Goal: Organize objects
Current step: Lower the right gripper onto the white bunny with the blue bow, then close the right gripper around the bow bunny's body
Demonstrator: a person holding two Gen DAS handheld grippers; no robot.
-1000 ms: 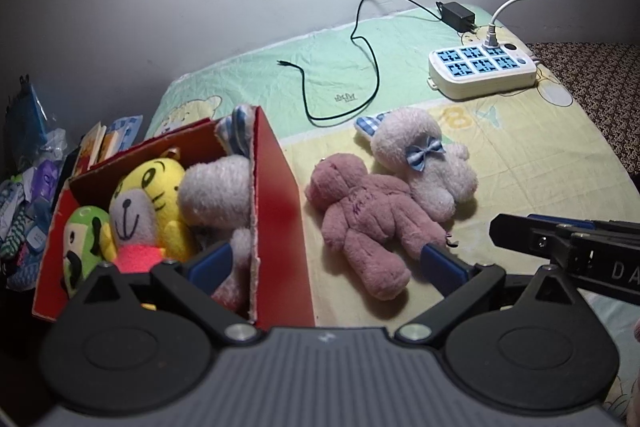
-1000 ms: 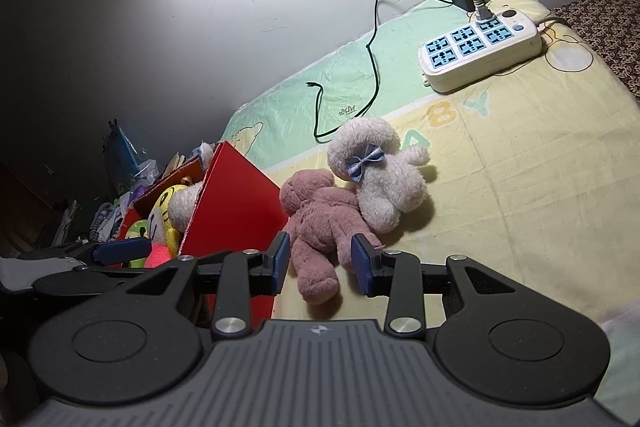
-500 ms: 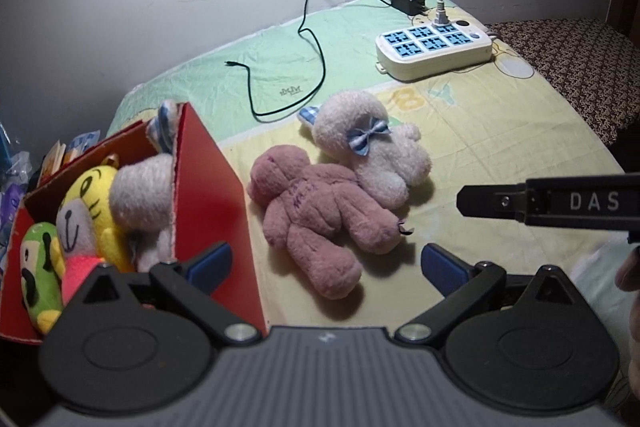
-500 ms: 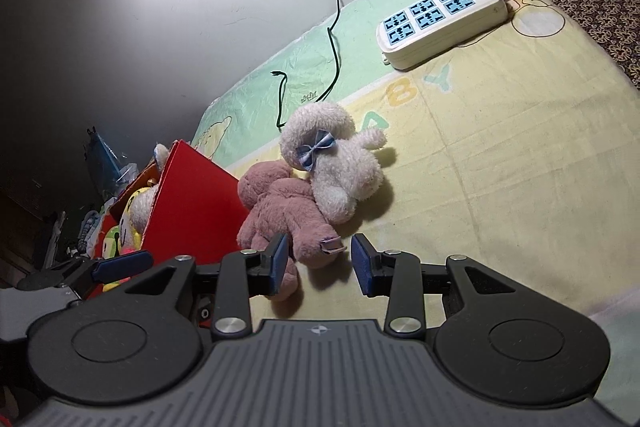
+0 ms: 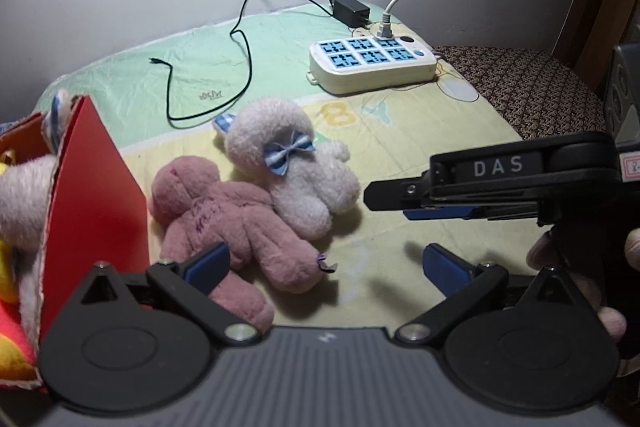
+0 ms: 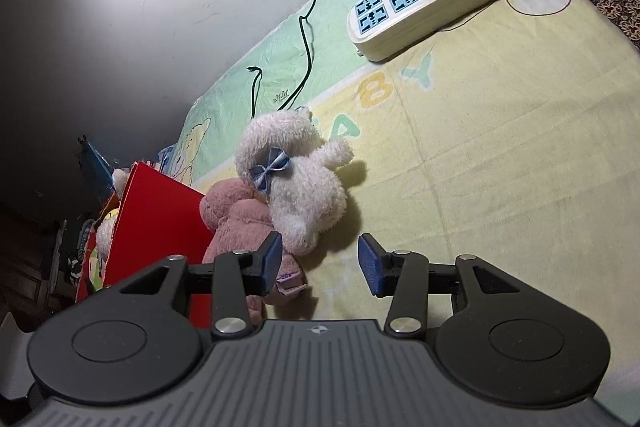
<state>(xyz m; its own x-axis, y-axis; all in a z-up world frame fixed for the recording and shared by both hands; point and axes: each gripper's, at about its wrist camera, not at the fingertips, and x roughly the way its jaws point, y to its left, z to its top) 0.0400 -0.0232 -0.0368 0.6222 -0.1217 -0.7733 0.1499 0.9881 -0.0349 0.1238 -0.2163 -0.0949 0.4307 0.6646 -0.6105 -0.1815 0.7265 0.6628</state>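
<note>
Plush toys lay ahead of both grippers on a pale yellow and green printed bedsheet (image 6: 500, 115). The left gripper (image 5: 326, 265) had its blue-padded fingers (image 5: 208, 263) spread wide and held nothing; its left finger sat over the leg of a dusty-pink plush bear (image 5: 236, 219) lying flat just in front of it. Touching that bear on its far right side was a fluffy white plush animal with a blue striped bow (image 5: 296, 167), which overlapped the pink bear's shoulder. To the left of the left gripper stood a red cardboard box (image 5: 96, 195), close beside the pink bear, with a pale plush and a yellow plush showing inside it.

The right gripper (image 6: 320, 263) was likewise parted and empty. Its left finger (image 6: 270, 261) hung over the lower edge of the pink bear (image 6: 240, 223), while its right finger stood above bare sheet. The white plush (image 6: 300, 187) lay just beyond the gap between the fingers. From the left wrist view, the right gripper (image 5: 440, 203) appeared side-on to the right, marked "DAS", with a person's hand (image 5: 580, 287) around its handle.

Far ahead of both grippers, near the wall, rested a white power strip with blue sockets (image 5: 372, 65), a black adapter (image 5: 352, 11) and a thin black cable (image 5: 240, 67).
</note>
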